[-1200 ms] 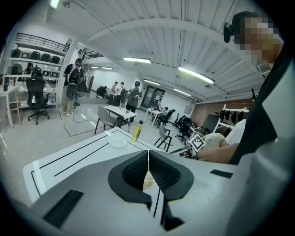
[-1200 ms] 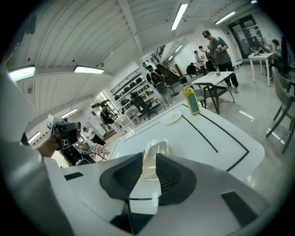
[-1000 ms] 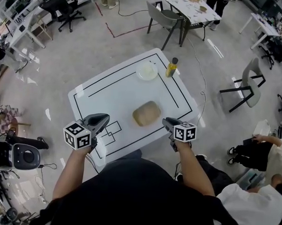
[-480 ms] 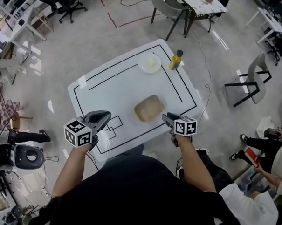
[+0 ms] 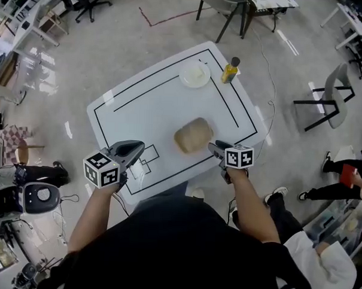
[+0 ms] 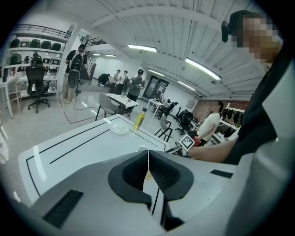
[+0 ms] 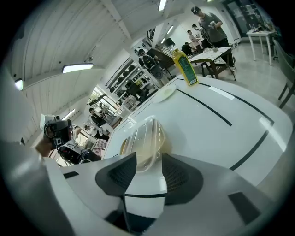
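A clear lidded container (image 5: pixel 192 134) with tan food inside lies on the white table (image 5: pixel 141 103), near its front right. My right gripper (image 5: pixel 212 147) is open, and its tips reach the container's near end (image 7: pixel 143 140), which sits right at the mouth of the jaws (image 7: pixel 150 159). My left gripper (image 5: pixel 138 146) hovers over the table's front left edge. It is shut with nothing in it (image 6: pixel 148 154), its pads meeting along a thin line. The container is mostly hidden behind the left gripper's jaws in the left gripper view.
A yellow bottle (image 5: pixel 230 70) and a white plate (image 5: pixel 195 75) stand at the table's far right corner. Black lines mark rectangles on the tabletop. Chairs (image 5: pixel 326 105), other tables and several people stand around on the grey floor.
My right gripper's jaws have spread wider and moved up to the container. The left gripper stays shut and has barely moved. The head view has shifted a little.
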`<state>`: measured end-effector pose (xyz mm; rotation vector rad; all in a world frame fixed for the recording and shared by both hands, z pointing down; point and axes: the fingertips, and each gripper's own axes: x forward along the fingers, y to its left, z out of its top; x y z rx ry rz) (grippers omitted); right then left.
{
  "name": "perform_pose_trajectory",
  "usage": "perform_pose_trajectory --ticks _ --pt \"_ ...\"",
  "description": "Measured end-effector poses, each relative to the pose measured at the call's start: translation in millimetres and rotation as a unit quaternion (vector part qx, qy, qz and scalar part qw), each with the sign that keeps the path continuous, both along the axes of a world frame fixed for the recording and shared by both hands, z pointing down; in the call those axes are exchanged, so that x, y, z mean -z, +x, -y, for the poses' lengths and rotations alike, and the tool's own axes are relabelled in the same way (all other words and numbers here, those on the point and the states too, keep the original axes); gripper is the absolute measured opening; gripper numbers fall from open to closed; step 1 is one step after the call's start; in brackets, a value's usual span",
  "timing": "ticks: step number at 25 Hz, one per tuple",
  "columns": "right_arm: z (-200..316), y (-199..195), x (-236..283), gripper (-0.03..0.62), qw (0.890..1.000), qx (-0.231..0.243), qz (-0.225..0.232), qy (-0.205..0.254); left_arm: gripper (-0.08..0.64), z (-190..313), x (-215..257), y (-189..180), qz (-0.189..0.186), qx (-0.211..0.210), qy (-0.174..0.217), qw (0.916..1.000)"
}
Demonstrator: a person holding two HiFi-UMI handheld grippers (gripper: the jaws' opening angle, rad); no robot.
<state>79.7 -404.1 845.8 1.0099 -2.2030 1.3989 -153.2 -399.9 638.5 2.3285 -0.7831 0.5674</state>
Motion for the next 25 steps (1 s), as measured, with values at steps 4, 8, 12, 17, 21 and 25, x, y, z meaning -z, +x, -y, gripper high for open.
perform_pose_trajectory --ticks 4,8,12,17,21,25 --pt "2.7 -2.9 -8.9 0.193 1.0 0.0 0.009 -0.01 0.028 3.1 -7.6 0.4 0.0 -0.002 -0.006 1.0" --pt "3.9 -7.3 -15.7 0.195 1.0 0.004 0.017 -0.018 0.028 4.4 -13.7 0.1 0.001 -0.005 -0.013 0.9999" --pt "5.3 -12.7 -18.0 0.193 0.999 0.006 0.027 -0.022 0.028 5.2 -18.6 -4.1 0.0 -0.003 -0.019 0.9998" --pt "4.4 -16.3 -19.4 0.179 0.999 0.01 0.038 -0.023 0.028 9.8 -16.4 -5.3 -0.01 0.006 -0.014 0.9998" --pt "3.8 -17.2 -21.0 0.158 0.999 0.01 0.037 -0.02 0.028 8.9 -20.0 -5.6 -0.006 0.002 -0.014 0.9999" --pt "2.2 -18.5 -17.8 0.147 0.999 0.012 0.044 -0.019 0.028 6.6 -18.1 -3.9 -0.011 0.003 -0.017 0.9998"
